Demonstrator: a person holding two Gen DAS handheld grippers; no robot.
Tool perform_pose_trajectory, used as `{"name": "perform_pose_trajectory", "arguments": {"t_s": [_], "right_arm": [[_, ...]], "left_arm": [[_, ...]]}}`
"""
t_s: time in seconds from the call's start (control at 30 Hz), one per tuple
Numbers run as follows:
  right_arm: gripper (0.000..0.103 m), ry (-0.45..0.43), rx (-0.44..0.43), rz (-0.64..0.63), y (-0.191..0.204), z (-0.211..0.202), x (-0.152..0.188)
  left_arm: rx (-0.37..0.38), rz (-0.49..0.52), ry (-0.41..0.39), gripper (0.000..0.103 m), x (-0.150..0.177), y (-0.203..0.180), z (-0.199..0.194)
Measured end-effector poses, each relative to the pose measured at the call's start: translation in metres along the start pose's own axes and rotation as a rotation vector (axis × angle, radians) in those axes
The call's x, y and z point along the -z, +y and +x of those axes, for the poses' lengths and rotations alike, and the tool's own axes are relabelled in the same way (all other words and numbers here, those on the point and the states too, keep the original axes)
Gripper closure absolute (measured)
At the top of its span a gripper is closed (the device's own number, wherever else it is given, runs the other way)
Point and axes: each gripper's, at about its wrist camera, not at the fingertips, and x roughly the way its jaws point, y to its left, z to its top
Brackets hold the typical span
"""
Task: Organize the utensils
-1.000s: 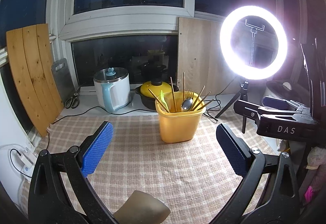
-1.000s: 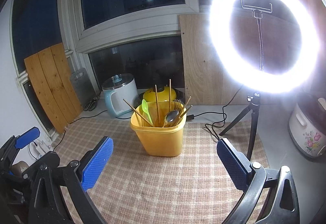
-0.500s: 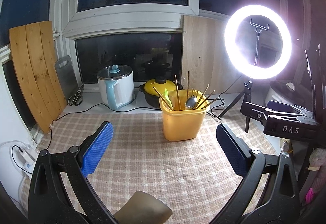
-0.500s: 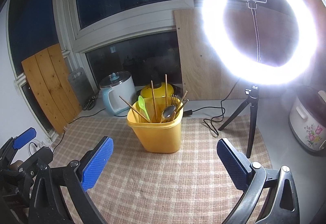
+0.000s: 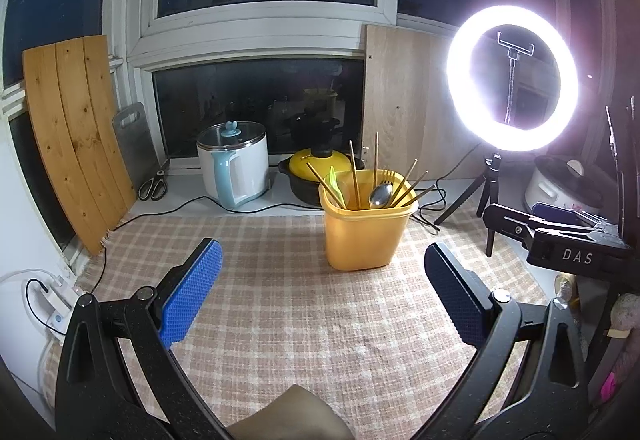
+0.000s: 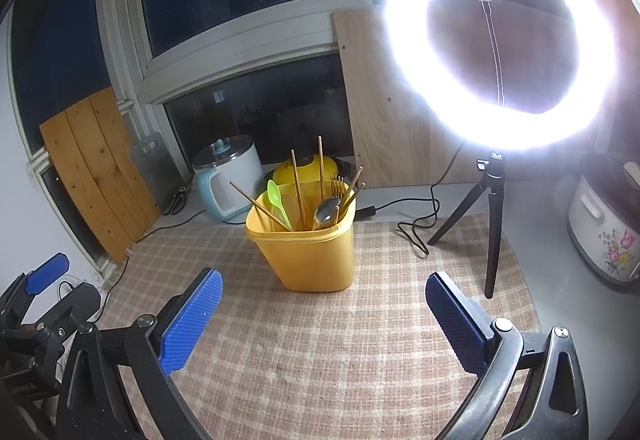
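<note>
On the checked cloth (image 5: 280, 320), toward its far side, stands the yellow tub (image 5: 366, 236), upright, holding the utensils. We count several wooden chopsticks (image 5: 354, 179) leaning against the rim at various angles, a green spoon (image 6: 279, 203) at the left side, a metal spoon (image 5: 380, 194) bowl-up, and a fork (image 6: 338, 185) with tines up just behind it. All sit inside the tub; we see none on the cloth.

Our left gripper (image 5: 320, 294) is held above the near cloth, jaws spread wide, blue pads (image 5: 192, 294) empty, well short of the tub. Our right gripper (image 6: 320, 314) is likewise wide apart and grips nothing; the tub lies ahead of it, slightly left of centre.

Behind the tub, on the sill: a yellow-lidded black pot (image 5: 316, 171) and a white kettle (image 5: 234, 167) with pale blue handle, then scissors (image 5: 154, 183) and wooden boards (image 5: 76, 135) leaning at far left. Right of the tub, a lit ring light (image 5: 512, 77) on a small tripod (image 6: 490, 215), its cable (image 6: 416, 220) trailing over the cloth. A flowered rice cooker (image 6: 604, 224) stands at far right.
</note>
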Motion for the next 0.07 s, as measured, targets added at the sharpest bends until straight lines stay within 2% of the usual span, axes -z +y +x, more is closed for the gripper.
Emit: {"name": "perform_pose_trajectory", "arguments": {"t_s": [0.07], "right_arm": [[0.000, 0.002, 0.001, 0.003, -0.0011, 0.0007, 0.0010]], "left_arm": [[-0.007, 0.000, -0.004, 0.000, 0.0009, 0.0005, -0.0003]]}}
